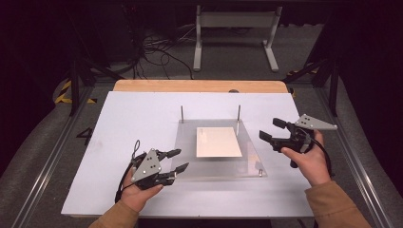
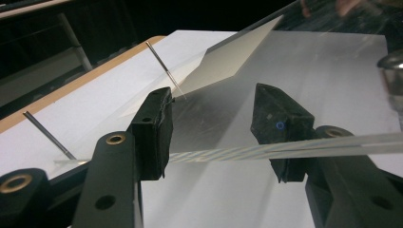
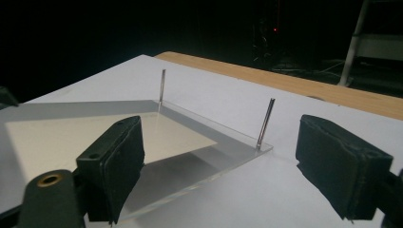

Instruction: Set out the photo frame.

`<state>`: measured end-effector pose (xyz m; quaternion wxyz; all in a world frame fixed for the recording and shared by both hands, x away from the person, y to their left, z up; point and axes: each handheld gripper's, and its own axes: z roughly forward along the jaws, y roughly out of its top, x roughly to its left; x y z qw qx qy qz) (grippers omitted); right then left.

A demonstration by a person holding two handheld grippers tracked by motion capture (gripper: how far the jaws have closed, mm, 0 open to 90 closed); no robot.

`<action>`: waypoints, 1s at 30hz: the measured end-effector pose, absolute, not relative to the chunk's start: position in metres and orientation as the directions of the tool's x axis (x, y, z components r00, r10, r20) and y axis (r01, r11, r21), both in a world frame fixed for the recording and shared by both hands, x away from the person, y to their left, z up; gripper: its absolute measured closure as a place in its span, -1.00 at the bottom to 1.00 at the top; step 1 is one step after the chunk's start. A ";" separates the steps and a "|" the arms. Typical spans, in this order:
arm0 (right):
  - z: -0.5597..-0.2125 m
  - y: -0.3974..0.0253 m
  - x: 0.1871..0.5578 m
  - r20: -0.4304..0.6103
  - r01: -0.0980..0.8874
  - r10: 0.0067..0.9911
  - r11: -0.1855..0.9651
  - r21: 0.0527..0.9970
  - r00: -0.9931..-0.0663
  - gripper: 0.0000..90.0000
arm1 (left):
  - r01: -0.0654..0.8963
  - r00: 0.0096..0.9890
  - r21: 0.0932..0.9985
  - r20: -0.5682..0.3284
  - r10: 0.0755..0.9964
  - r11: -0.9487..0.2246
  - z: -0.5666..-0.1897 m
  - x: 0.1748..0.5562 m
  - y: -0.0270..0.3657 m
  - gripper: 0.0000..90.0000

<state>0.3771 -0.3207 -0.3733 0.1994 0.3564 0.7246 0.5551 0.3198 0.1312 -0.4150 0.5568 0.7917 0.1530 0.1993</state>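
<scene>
Clear acrylic plate [image 1: 216, 164] raised on thin metal pins [image 1: 181, 114], edges reachable; left tongs [image 1: 177, 160] and right tongs [image 1: 272, 129] held apart, empty.

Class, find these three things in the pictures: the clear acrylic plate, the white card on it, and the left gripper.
clear acrylic plate [image 1: 216, 167], high view, bare near strip.
white card [image 1: 218, 142], high view, middle of its face.
left gripper [image 1: 178, 160], high view, midway between its open fingertips.
</scene>
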 end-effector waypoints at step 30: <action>-0.384 -0.306 0.299 -0.218 -0.027 0.505 0.359 0.933 -0.835 -0.66 | 0.039 0.874 0.949 0.119 0.471 -0.313 -0.406 0.325 0.131 0.07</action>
